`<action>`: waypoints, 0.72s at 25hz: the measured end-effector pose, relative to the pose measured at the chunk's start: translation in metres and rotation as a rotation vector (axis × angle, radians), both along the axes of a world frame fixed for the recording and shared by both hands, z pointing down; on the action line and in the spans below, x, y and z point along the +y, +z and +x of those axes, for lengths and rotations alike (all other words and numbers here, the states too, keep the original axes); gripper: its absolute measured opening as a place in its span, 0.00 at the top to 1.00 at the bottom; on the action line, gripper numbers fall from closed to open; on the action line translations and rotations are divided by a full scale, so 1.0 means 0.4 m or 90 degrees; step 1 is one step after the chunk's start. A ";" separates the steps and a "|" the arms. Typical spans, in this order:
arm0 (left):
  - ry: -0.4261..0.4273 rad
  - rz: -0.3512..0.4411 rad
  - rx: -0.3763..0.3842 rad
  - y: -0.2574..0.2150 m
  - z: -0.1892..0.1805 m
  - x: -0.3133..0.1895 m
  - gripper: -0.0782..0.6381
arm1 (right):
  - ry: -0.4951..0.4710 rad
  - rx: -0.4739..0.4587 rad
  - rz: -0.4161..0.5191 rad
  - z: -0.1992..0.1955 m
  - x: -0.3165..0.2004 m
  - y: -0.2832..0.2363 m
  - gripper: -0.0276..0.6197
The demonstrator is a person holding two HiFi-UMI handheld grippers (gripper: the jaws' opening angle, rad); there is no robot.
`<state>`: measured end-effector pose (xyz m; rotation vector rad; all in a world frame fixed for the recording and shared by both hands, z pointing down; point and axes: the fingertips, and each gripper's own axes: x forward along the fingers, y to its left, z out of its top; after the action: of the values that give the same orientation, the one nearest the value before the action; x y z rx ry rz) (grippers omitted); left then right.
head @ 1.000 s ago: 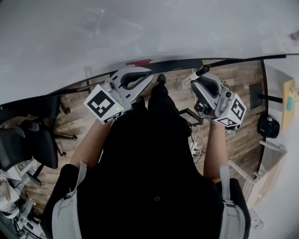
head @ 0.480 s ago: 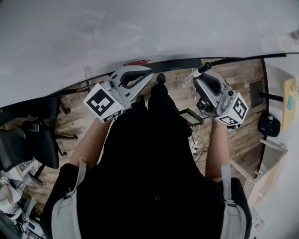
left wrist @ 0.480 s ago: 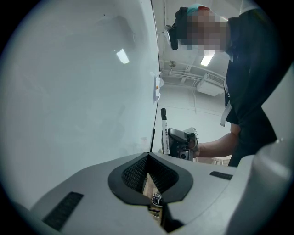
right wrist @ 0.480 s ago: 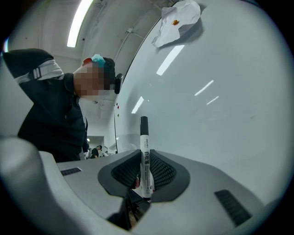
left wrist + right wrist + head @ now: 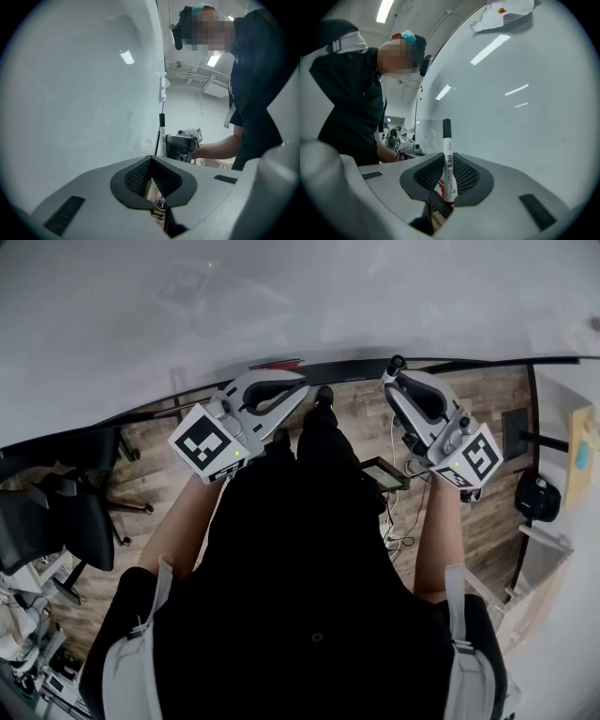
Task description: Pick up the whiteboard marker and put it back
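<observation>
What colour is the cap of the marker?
Black cap on a white marker; clearest in the right gripper view.

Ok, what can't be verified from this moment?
Head view: marker mostly hidden behind the right gripper; only its cap shows.
Right gripper view: marker's lower end hidden by the jaws.
Head view: red item at the whiteboard's lower edge, too small to identify.
Right gripper view: paper on the whiteboard, cut off by the top edge.

The whiteboard (image 5: 281, 296) fills the frame's top. Just below its edge, the left hand-held gripper (image 5: 300, 386) sits centre-left. The right hand-held gripper (image 5: 394, 373) sits upper right, with the marker (image 5: 448, 159) between its jaws. A chair (image 5: 56, 531) stands far left.
</observation>
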<state>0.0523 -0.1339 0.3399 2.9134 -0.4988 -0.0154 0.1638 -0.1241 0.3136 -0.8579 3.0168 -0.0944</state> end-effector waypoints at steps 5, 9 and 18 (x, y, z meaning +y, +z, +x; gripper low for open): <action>-0.013 -0.003 -0.006 0.005 -0.006 0.002 0.87 | -0.010 0.081 0.017 -0.018 -0.009 0.035 0.85; -0.023 -0.010 -0.010 0.015 -0.007 0.001 0.87 | -0.017 0.123 0.022 -0.025 -0.021 0.060 0.85; -0.041 -0.025 -0.018 0.044 -0.014 -0.009 0.87 | -0.024 0.235 0.063 -0.080 -0.055 0.106 0.85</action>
<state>0.0466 -0.1374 0.3573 2.8615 -0.5904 0.0276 0.1316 -0.1463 0.3562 -0.8981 3.3398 0.2381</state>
